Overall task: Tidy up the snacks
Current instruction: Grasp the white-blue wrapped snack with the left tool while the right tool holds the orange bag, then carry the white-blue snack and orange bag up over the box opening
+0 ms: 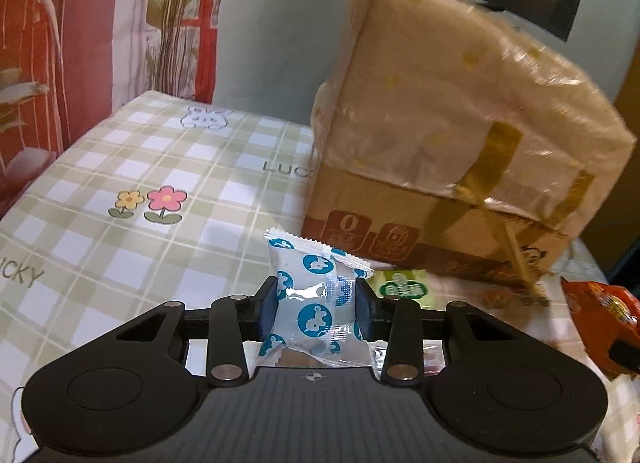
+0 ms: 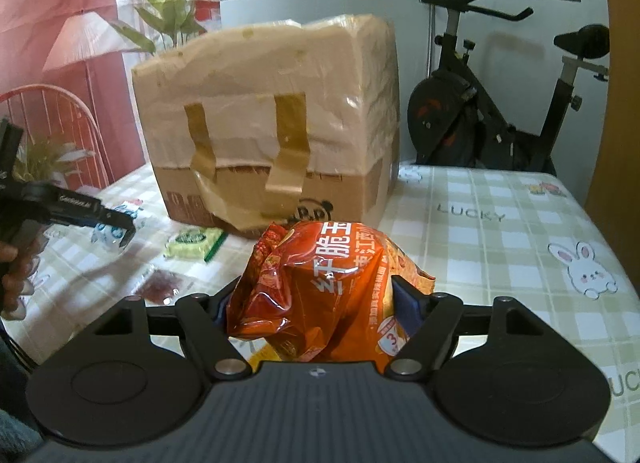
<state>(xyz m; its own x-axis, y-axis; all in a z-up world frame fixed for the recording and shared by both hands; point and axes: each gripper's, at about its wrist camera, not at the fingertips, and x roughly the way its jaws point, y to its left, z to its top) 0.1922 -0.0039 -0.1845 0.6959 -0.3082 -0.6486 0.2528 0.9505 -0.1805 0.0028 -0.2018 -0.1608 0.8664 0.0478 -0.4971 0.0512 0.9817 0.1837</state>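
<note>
My left gripper (image 1: 316, 309) is shut on a white snack packet with blue round prints (image 1: 314, 299), held above the checked tablecloth (image 1: 140, 191). My right gripper (image 2: 320, 303) is shut on an orange-red crinkled snack bag (image 2: 324, 295); the bag also shows at the right edge of the left wrist view (image 1: 600, 315). A tall cardboard box wrapped in tape (image 2: 272, 123) stands on the table just beyond both grippers, and it fills the right of the left wrist view (image 1: 460, 143). The left gripper with its packet shows at the left of the right wrist view (image 2: 116, 229).
A small green packet (image 2: 192, 243) lies at the box's foot, also seen in the left wrist view (image 1: 400, 287). A clear packet with dark red contents (image 2: 160, 283) lies on the cloth. An exercise bike (image 2: 500, 103) stands behind the table. Curtains and a plant are at the left.
</note>
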